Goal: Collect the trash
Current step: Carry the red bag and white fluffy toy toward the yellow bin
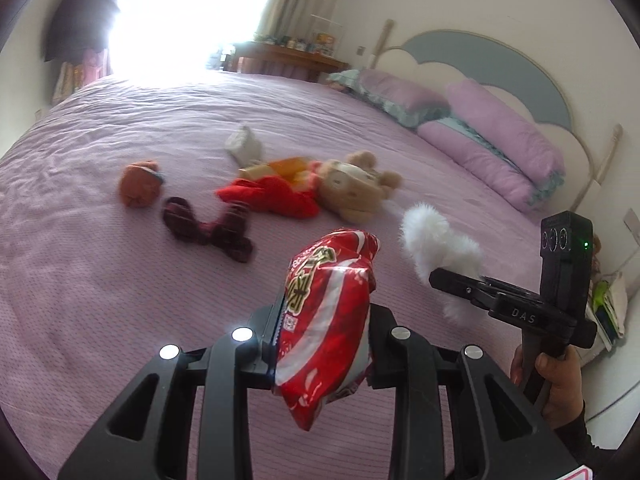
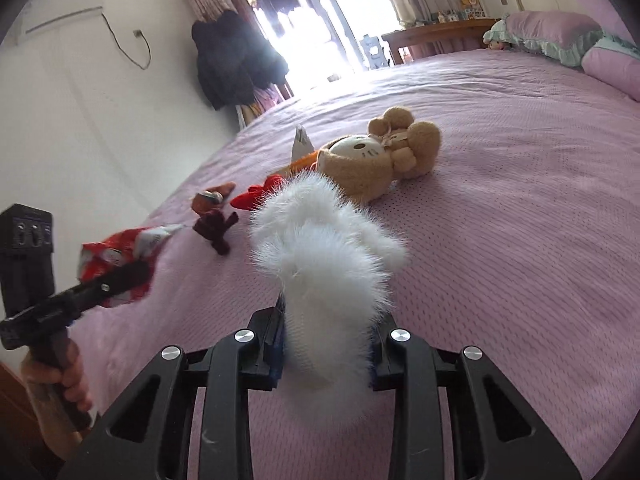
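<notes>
Left gripper [image 1: 326, 344], lower centre of its frame, is closed on a red snack packet [image 1: 328, 320], pinched across its middle so both ends hang free above the bed [image 1: 100, 300]; the lifted hold suggests it is meant to be carried off as trash. Right gripper [image 2: 326, 350], lower centre of its own frame, is clamped on a white fluffy item [image 2: 324, 248], likewise raised off the cover. Mid-frame on the bed lie a plush bear [image 1: 356, 188], a red cloth [image 1: 272, 196], a dark bow [image 1: 208, 228], an orange toy [image 1: 138, 186] and a crumpled white wrapper [image 1: 244, 144], probably further trash, as yet untouched.
</notes>
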